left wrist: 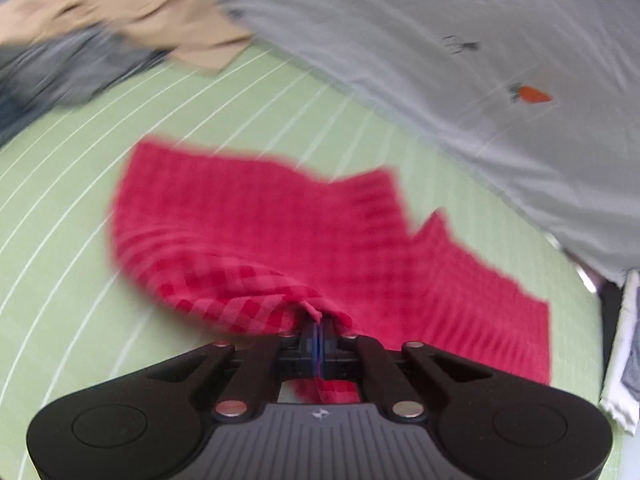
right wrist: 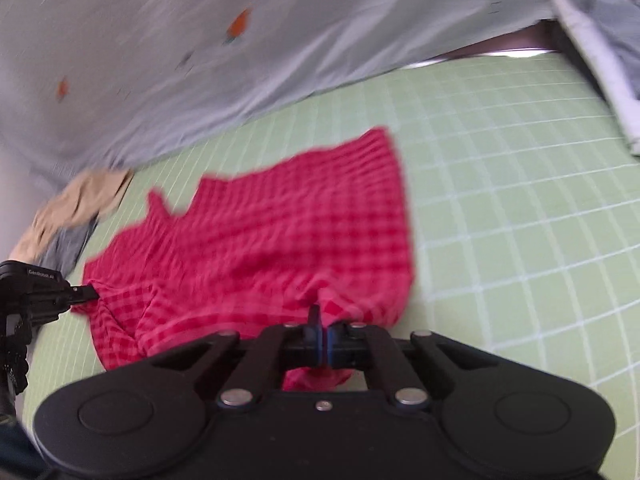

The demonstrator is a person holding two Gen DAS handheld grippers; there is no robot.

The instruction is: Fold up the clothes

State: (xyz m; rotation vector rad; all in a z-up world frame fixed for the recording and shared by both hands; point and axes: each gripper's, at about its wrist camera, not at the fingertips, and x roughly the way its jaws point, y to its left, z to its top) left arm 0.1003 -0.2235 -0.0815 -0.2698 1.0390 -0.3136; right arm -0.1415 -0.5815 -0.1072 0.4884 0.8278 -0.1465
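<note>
A red checked garment point(left wrist: 256, 216) lies spread on a green gridded mat point(left wrist: 72, 280). My left gripper point(left wrist: 318, 326) is shut on a bunched edge of the garment near me. In the right wrist view the same garment point(right wrist: 260, 232) stretches away, and my right gripper point(right wrist: 322, 330) is shut on its near edge, with cloth hanging below the jaws. The left gripper point(right wrist: 86, 292) shows at the left of that view, pinching the garment's other corner. Both views are blurred by motion.
A pale grey sheet with carrot prints point(left wrist: 440, 40) lies across the far side of the mat point(right wrist: 500, 200). A tan garment point(left wrist: 140, 12) and a grey-blue garment point(left wrist: 68, 68) are piled at far left. White and grey cloth point(right wrist: 592, 40) sits at the right edge.
</note>
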